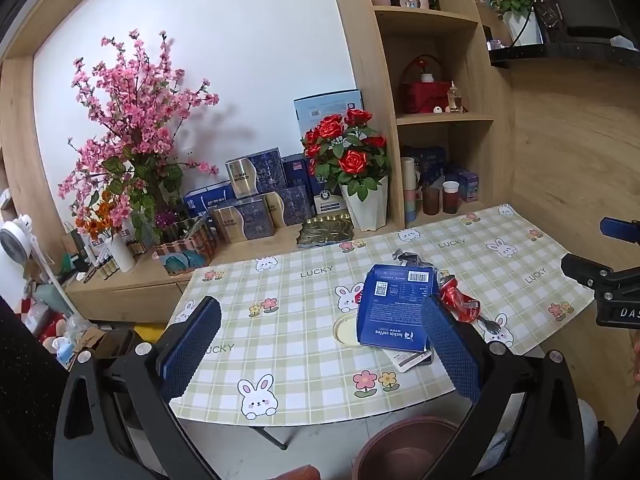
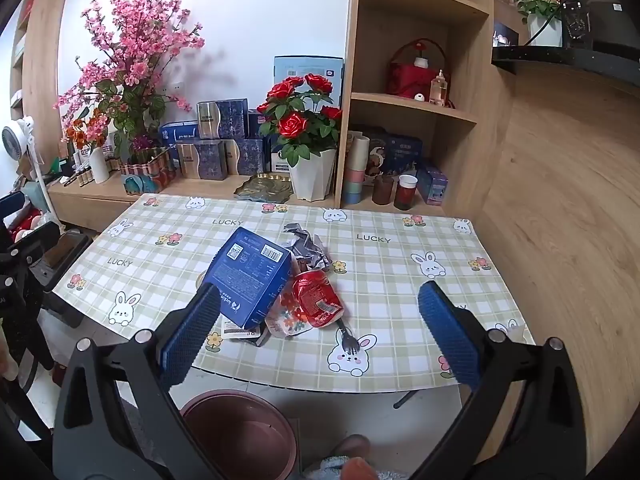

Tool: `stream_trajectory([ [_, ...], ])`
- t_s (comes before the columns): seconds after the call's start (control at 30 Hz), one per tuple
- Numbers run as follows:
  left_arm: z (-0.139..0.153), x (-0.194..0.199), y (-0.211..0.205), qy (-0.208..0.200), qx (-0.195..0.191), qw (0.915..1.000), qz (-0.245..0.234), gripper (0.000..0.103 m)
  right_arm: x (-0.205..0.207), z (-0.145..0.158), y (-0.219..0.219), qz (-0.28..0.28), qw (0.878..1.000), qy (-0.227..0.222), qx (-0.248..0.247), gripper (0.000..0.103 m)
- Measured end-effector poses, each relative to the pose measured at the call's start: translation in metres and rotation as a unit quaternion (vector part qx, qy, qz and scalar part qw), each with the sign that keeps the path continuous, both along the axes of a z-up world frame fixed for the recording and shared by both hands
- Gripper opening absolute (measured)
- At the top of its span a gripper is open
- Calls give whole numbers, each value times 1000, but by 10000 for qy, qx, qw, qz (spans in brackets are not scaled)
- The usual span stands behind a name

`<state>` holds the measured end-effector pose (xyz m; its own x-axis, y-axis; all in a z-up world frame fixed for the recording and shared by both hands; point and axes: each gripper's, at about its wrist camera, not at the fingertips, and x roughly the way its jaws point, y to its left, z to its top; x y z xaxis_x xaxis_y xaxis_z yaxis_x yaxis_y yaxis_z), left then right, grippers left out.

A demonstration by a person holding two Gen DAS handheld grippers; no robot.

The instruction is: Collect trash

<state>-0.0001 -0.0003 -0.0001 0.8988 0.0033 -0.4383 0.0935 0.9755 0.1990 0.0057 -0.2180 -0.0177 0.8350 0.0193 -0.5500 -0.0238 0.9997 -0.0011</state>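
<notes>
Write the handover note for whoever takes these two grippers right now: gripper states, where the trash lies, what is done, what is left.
Left gripper: open, empty, above the near table edge.
Right gripper: open, empty, aimed at the pile.
Trash sits in one pile mid-table on the checked tablecloth: blue coffee box, crushed red can, crumpled silver wrapper, black plastic fork, a flat white label packet under the box, a round lid partly under it.
Brown bin stands on the floor below the near edge.
Done: nothing seen collected; what shows of the bin's inside looks empty.
Left: move every piece into the bin.
</notes>
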Motion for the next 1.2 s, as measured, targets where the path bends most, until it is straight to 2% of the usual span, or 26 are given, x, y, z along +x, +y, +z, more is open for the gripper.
stream_trajectory([
  [0.63,0,0,0,-31,-6,10000,-3,98,-2,4,2,-25,10000,-42,-1,98],
  [1.2,23,-7,5,-75,11,10000,16,98,-4,7,0,-61,9999,-88,2,98],
])
